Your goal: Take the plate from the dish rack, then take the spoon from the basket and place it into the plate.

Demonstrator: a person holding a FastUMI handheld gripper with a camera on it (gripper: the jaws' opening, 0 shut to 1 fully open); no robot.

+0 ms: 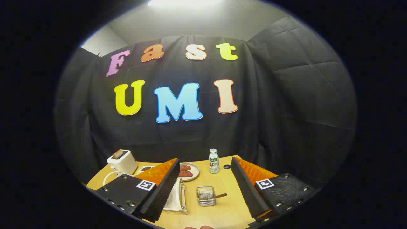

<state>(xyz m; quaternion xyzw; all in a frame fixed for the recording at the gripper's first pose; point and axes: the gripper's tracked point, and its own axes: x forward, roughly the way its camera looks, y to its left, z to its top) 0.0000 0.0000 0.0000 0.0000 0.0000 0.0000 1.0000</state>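
Gripper view, contents: gripper (205, 181) hanging above the table (222, 210), fingers standing wide apart and gripping nothing. Basket (205, 195) — small, clear — sitting between the fingers, just ahead of them; spoon (216, 197) lying in it, handle sticking out toward the right finger. Rack (176, 199) with a white plate (171, 198) sitting beside the left finger, partly hidden behind it. Round dish (194, 170) bearing dark red pieces (185, 170) resting beyond the basket. Bottle (214, 161) standing upright farther on, between the fingers. Toaster (122, 162) standing beyond the left finger — its cord (109, 176) curling down beside it.
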